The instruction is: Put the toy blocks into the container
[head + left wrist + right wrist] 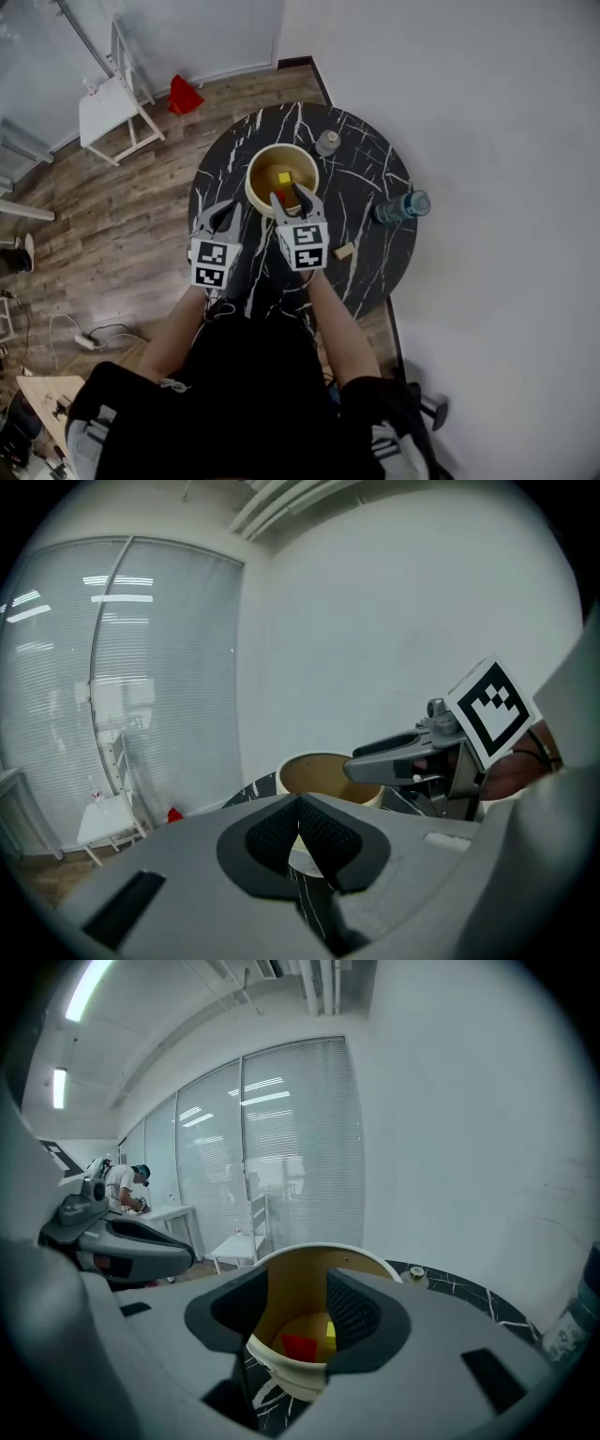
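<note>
The fingers [354, 1314] of the right gripper [298, 1288] stood apart, empty, framing the cream container [309, 1252] with a red block [300, 1346] and yellow block [330, 1331] inside; the left gripper [298, 810], pressed closed, hovered beside it.

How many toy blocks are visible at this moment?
3: a yellow block and a red block inside the container, and a tan block on the table outside it. Others may hide in the container.
</note>
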`<action>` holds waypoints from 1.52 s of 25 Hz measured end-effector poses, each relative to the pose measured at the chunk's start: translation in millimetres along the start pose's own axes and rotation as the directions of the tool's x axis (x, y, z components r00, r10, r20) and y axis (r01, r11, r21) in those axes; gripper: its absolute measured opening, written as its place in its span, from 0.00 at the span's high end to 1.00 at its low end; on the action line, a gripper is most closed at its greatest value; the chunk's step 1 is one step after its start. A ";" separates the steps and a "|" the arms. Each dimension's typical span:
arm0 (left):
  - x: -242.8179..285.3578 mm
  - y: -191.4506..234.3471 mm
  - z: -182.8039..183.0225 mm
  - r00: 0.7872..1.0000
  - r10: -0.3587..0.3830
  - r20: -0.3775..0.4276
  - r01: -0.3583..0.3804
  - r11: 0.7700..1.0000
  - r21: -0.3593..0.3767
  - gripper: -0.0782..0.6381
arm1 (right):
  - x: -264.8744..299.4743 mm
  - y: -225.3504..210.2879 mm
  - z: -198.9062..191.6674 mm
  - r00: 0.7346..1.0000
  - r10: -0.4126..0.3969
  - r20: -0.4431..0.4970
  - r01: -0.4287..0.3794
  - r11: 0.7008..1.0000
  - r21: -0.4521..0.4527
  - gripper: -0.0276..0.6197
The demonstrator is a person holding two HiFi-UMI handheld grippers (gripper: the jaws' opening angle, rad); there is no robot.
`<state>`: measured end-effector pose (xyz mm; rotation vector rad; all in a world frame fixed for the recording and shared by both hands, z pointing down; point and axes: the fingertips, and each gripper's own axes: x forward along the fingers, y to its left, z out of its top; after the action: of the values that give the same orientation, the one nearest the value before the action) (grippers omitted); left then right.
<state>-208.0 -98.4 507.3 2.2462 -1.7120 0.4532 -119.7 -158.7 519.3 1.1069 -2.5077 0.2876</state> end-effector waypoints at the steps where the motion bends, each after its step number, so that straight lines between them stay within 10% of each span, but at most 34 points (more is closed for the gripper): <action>1: 1.0 -2.9 0.0 1.000 -0.009 -0.002 0.009 1.000 0.003 0.89 | -1.1 -1.5 1.2 1.000 -0.004 0.006 0.004 1.000 0.002 0.67; 6: 5.3 -22.7 3.7 0.998 -0.061 -0.005 0.061 0.998 0.032 0.89 | -25.2 -19.0 13.2 0.993 -0.081 0.082 0.081 0.997 0.009 0.95; 19: 28.8 -103.6 24.7 0.964 -0.267 -0.001 0.265 0.955 0.134 0.89 | -106.3 -83.8 -18.5 0.956 -0.283 0.080 0.277 0.957 0.084 0.96; 38: 67.9 -255.5 -18.1 0.805 -0.544 -0.237 0.589 0.782 0.204 0.89 | -214.4 -163.5 -113.0 0.866 -0.500 -0.031 0.491 0.836 0.244 0.96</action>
<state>54.1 -84.6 543.5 2.6700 -0.8468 0.7281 163.3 -87.6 536.3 1.8244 -2.1421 0.4361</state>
